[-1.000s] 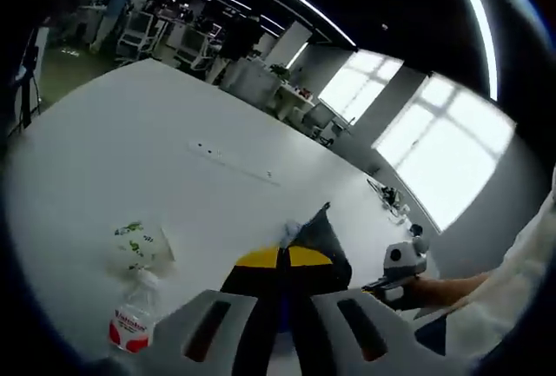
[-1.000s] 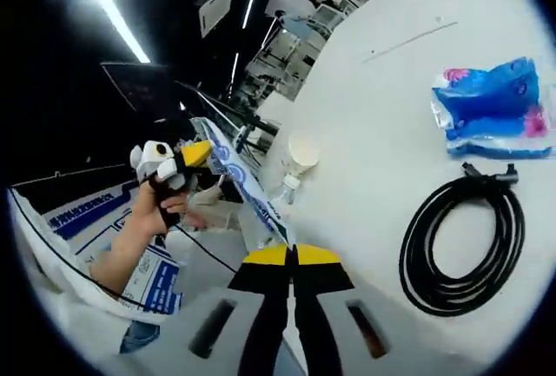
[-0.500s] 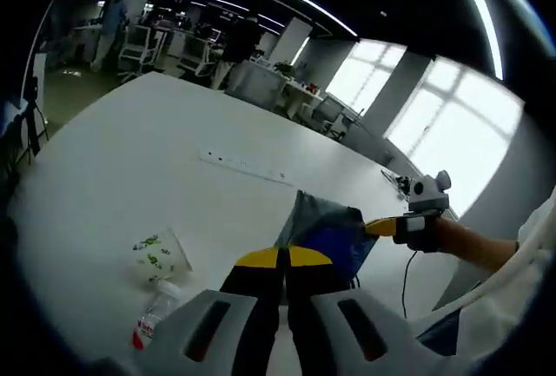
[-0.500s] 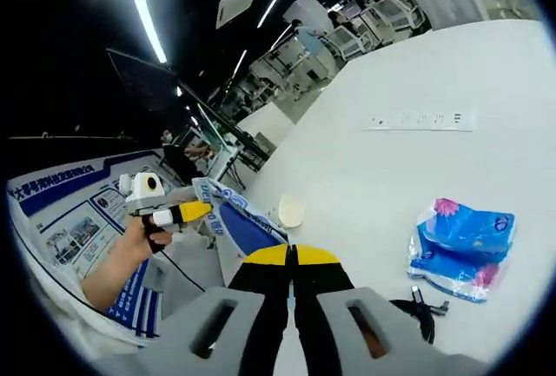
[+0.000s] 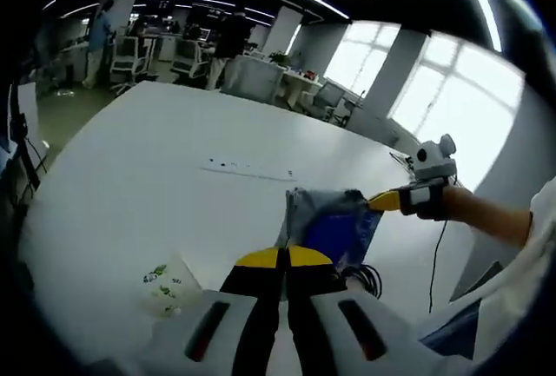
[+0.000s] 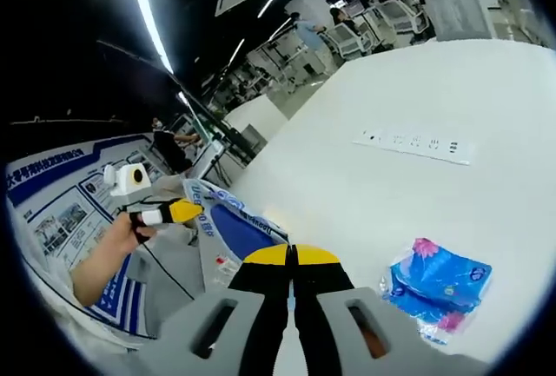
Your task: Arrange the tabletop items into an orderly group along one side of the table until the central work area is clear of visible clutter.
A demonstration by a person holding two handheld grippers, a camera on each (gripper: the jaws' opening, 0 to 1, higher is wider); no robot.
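Observation:
A blue and white plastic bag [image 5: 328,225] hangs stretched between both grippers above the white table [image 5: 130,159]. My left gripper [image 5: 282,259] is shut on its near edge. The right gripper [image 5: 380,202], held in a hand, pinches the bag's far corner. In the right gripper view the same bag [image 6: 233,222] runs from my right gripper [image 6: 293,256], shut on it, to the left gripper [image 6: 187,211] at the left. A paper cup [image 5: 169,285] with green print lies on the table below. A blue tissue pack [image 6: 439,285] lies at lower right.
A white power strip [image 5: 252,169] is set into the table's middle, also seen as the power strip [image 6: 413,143]. A coiled black cable [image 5: 365,279] lies under the bag. Desks, chairs and people stand beyond the table's far edge.
Both hands have moved, lifting the bag and spreading it wider between the grippers. The bottle has left the left gripper view, and the cable coil has left the right gripper view.

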